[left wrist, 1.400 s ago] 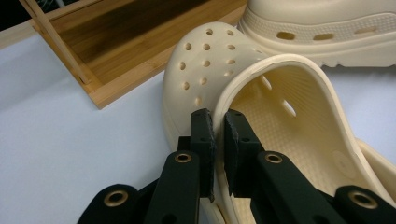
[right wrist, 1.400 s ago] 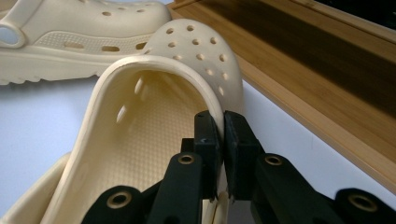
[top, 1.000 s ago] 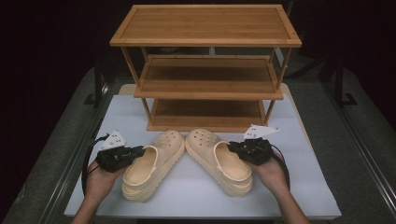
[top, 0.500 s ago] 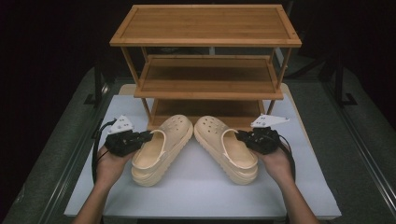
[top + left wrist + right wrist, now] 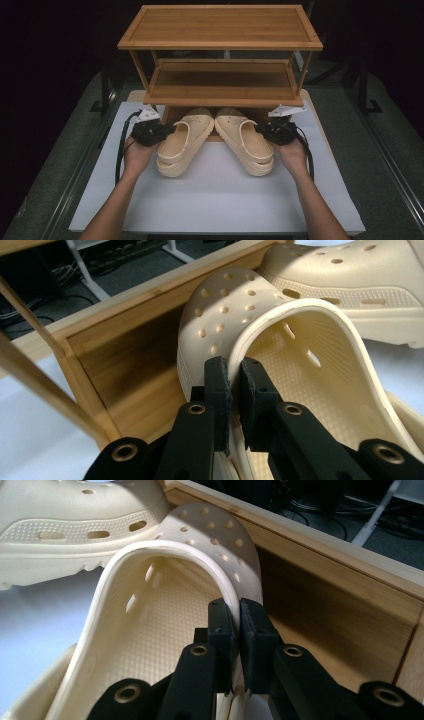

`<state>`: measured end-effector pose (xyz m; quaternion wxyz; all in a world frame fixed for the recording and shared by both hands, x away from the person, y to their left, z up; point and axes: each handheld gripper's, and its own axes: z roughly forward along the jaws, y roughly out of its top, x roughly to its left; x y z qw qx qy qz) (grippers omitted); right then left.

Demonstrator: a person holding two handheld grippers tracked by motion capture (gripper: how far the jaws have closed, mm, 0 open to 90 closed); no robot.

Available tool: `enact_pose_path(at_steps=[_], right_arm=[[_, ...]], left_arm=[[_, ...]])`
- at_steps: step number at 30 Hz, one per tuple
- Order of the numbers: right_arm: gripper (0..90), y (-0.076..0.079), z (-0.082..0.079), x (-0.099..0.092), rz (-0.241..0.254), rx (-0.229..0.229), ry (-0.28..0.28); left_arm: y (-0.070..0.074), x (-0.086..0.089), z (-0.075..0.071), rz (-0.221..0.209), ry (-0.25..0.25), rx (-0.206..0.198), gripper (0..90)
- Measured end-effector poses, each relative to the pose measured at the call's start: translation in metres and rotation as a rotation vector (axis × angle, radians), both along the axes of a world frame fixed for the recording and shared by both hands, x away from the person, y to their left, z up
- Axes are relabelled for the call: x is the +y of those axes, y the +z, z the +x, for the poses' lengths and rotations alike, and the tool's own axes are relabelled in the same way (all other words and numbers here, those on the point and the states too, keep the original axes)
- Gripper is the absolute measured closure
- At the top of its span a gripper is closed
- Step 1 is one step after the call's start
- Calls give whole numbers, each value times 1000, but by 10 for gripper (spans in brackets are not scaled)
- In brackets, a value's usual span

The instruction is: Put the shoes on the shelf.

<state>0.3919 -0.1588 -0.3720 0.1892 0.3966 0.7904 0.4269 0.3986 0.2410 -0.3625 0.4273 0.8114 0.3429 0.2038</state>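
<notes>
Two cream clogs lie side by side on the white table, toes reaching under the wooden shoe rack (image 5: 220, 80). My left gripper (image 5: 167, 131) is shut on the outer rim of the left clog (image 5: 182, 142); its black pads (image 5: 218, 382) pinch the collar of the left clog (image 5: 280, 340), beside the rack's bottom shelf (image 5: 125, 360). On the other side my right gripper (image 5: 260, 128) is shut on the outer rim of the right clog (image 5: 245, 140). In the right gripper view the pads (image 5: 252, 630) clamp the collar of the right clog (image 5: 175, 575), with the left clog (image 5: 75, 510) beyond.
The rack has three bamboo shelves; its lowest shelf (image 5: 220, 115) sits low over the clogs' toes, with upright posts (image 5: 141, 75) at each corner. White table surface (image 5: 215, 200) stretches in front toward the person. Cables (image 5: 120, 150) trail from both grippers.
Both hands have pushed the clogs away from the person, toward the rack. The toes now reach under the rack's lowest shelf. Both grips stayed shut.
</notes>
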Motion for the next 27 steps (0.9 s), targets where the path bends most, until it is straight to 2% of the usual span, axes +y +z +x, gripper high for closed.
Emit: enact_pose_path(at_steps=[6,11,14,18,22,27], right_arm=[[842,-4,17,1,-24,-15,-36],[842,-8,23,2,-44,-25,-67],[842,-11,28,0,-49,-28,-84],[841,-15,33,-2,-45,-41,-109],[841,-16,36,0,-62,-62,-130],[840,-18,36,4,-70,-75,-138]], left_arm=[[-5,-13,15,3,29,-17,834],[-12,-29,24,51,46,-41,834],[-16,-35,29,58,62,-47,834],[-20,-42,35,64,81,-57,834],[-23,-51,40,70,95,-75,834],[-26,-57,41,85,91,-85,831]])
